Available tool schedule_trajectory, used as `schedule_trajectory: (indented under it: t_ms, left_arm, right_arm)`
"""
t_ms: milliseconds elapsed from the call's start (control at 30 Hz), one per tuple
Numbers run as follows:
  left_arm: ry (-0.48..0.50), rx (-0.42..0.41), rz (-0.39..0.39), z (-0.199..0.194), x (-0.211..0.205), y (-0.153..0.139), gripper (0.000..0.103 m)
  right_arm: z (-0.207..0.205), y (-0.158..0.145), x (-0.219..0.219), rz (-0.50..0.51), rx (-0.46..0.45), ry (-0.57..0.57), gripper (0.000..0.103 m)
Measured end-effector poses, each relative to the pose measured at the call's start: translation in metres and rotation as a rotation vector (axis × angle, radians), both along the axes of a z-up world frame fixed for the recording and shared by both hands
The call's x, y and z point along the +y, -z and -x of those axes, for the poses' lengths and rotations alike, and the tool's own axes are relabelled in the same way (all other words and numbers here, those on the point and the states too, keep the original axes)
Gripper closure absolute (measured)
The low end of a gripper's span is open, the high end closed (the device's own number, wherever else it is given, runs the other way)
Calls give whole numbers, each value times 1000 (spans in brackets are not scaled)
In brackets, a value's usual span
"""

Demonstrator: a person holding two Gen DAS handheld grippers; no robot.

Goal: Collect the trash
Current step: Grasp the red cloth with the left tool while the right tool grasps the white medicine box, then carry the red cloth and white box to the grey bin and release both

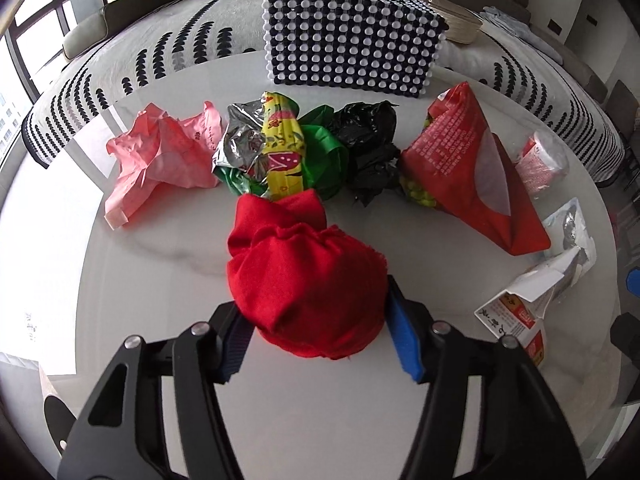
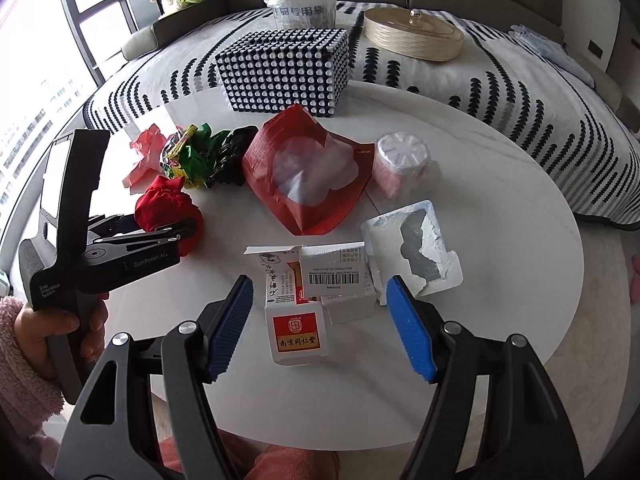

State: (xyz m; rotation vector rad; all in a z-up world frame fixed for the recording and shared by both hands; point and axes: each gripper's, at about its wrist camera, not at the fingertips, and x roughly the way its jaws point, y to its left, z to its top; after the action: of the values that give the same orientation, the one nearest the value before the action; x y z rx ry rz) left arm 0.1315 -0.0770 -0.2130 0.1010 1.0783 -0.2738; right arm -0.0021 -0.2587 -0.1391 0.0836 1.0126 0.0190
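The left gripper [image 1: 316, 336] pinched a crumpled, gathered red cloth pouch [image 1: 308, 280] on the round white table [image 1: 160, 260], while the right gripper [image 2: 320, 328] stood spread above a torn medicine box [image 2: 298, 312].

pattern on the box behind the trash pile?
The rectangular studded box: black with rows of white dots, like beads. Clearest in the left wrist view.

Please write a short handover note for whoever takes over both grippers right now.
Left gripper: shut on the red cloth bundle, which seems to rest on the white table.
Right gripper: open, hovering around the medicine box, not gripping.
Still on the table: pink wrapper, crumpled green and black bags, red pouch, torn white packet.
Done: nothing visibly binned. Left: everything.
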Motion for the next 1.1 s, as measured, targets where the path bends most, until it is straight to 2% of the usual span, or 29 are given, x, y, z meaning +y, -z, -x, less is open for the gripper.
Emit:
schedule_trajectory:
  t_ms: [167,633,700,733,900,1100]
  left_arm:
    - [13,11,34,7,4,-4,54]
    - [16,-18,51,24,18,-30,55]
    - [15,-21,51,26,19,-31,55]
    - [14,-21,53,27,19,-32,55]
    - [9,-30,61,29,21,-37,55]
    - [-13,-57,81,34,35,-51,55]
  right_arm:
    - [-3,13,0,-2,19,-1,36]
    - [-35,57,-3,62,50,-8,37]
    - [-35,59,-2,64,55,-22,48]
    - [-36,60,-2,57,63,-31,58]
    - [-32,53,1,48,50,-47,58]
    - [-25,29,11,42,9,-63,58]
